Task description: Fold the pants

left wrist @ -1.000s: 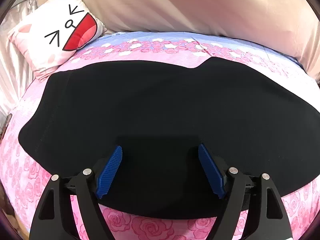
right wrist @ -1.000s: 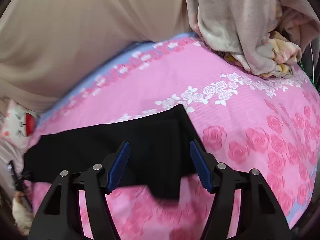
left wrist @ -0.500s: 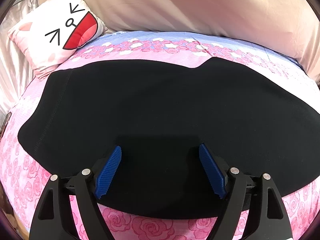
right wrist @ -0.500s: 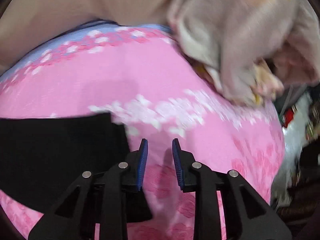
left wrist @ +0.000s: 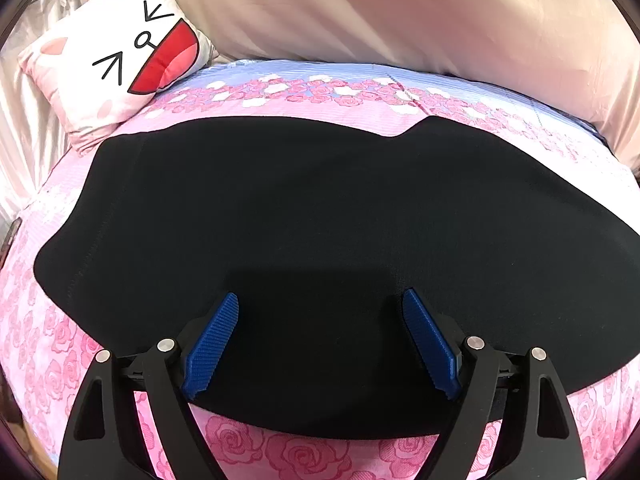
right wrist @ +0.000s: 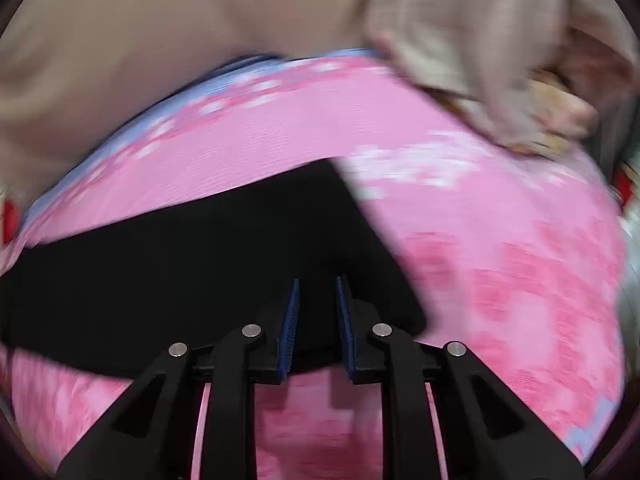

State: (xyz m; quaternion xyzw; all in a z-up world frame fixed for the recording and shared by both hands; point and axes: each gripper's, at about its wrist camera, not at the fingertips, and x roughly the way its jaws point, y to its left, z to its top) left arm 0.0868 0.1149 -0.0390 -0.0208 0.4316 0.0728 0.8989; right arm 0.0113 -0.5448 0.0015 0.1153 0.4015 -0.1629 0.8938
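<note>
1. Left wrist view: the black pants [left wrist: 320, 220] are seen spread flat across a pink rose-printed bedsheet [left wrist: 280, 452], filling most of the picture from left to right.
2. The left gripper [left wrist: 320, 340] is held over the near part of the pants with its blue pads [left wrist: 212, 348] set wide apart; its jaws have just been opening, and nothing is clamped between them.
3. A cartoon-face cushion [left wrist: 120, 64] is seen at the far left, just beyond the pants' left end and apart from it.
4. A large beige pillow [left wrist: 400, 12] is laid along the far side of the bed, with a band of blue and white flowers between it and the pants.
5. A dark flat object [left wrist: 10, 236] is glimpsed at the left edge of the sheet; what it is cannot be told.
6. Right wrist view, blurred: the right gripper [right wrist: 316, 320] is seen above the right end of the pants [right wrist: 200, 272], its jaws drawn nearly together with a narrow gap; they have just been closing, and whether cloth is pinched cannot be told.
7. A crumpled beige blanket [right wrist: 500, 60] is heaped at the far right, well apart from the pants.
</note>
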